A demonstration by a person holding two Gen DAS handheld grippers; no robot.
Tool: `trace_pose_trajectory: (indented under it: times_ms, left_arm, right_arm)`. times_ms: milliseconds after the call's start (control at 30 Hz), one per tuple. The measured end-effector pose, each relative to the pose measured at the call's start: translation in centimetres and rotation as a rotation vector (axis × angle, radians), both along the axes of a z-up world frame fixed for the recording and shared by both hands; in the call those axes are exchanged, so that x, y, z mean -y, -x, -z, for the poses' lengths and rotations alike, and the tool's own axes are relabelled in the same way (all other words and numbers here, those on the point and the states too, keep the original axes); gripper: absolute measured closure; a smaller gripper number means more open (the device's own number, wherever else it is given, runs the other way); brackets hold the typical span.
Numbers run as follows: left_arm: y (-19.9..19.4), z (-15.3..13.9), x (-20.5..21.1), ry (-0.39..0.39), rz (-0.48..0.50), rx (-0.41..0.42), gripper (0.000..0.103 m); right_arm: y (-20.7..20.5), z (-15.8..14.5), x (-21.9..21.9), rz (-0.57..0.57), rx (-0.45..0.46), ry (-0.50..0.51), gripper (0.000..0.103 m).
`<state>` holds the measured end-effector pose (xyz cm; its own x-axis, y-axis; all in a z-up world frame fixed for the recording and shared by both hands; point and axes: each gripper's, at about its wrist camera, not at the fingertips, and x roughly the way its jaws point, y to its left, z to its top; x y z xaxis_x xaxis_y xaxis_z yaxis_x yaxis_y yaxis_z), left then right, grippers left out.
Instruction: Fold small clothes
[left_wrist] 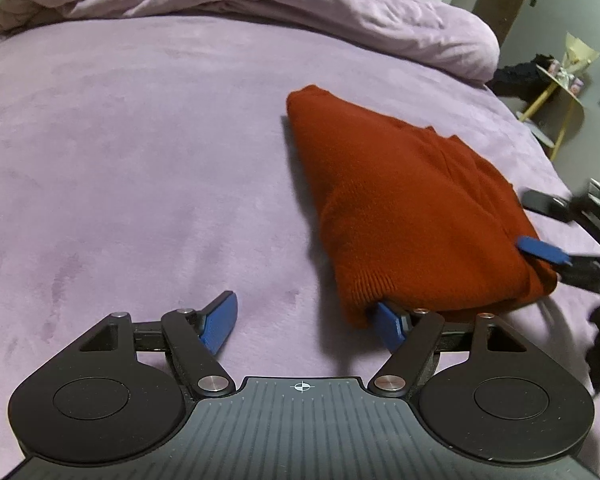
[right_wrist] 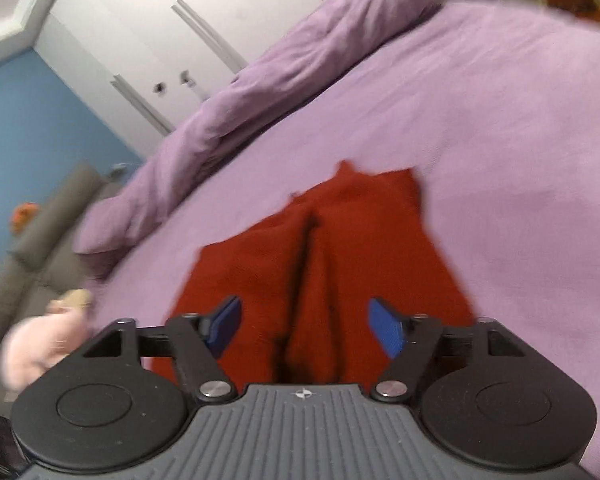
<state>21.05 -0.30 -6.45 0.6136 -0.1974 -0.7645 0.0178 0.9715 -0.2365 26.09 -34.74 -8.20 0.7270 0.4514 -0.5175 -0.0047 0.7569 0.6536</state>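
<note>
Lilac bed (left_wrist: 140,160), bunched duvet (left_wrist: 260,4); white wardrobe (right_wrist: 160,40), blue wall (right_wrist: 28,128), yellow side table (left_wrist: 560,92).

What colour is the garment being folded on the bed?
Rust red knit garment, plain; clearest in the left wrist view.

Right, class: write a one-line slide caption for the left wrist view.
Open left gripper beside a folded red sweater on a purple bed, right gripper at its far edge.
</note>
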Motion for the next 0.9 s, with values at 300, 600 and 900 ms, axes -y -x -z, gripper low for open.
trace_pose_trajectory:
  times_ms: [300, 600, 900]
  left_arm:
    - [-1.1, 0.8, 1.8, -0.048, -0.008, -0.001, 0.025]
    - [-1.3, -0.2, 4.3, -0.043, 0.038, 0.013, 0.024]
    - [-2.4, 1.0, 6.9, -0.073, 0.075, -0.027, 0.025]
  right_arm:
    - [-4.4, 1.5, -4.6, -0.178, -0.060, 0.045, 0.069]
    - [-1.0, -4.9, -9.8, -0.089, 0.277, 0.749, 0.089]
    - [-3.1, 0.3, -6.0, -0.009, 0.115, 0.917, 0.078]
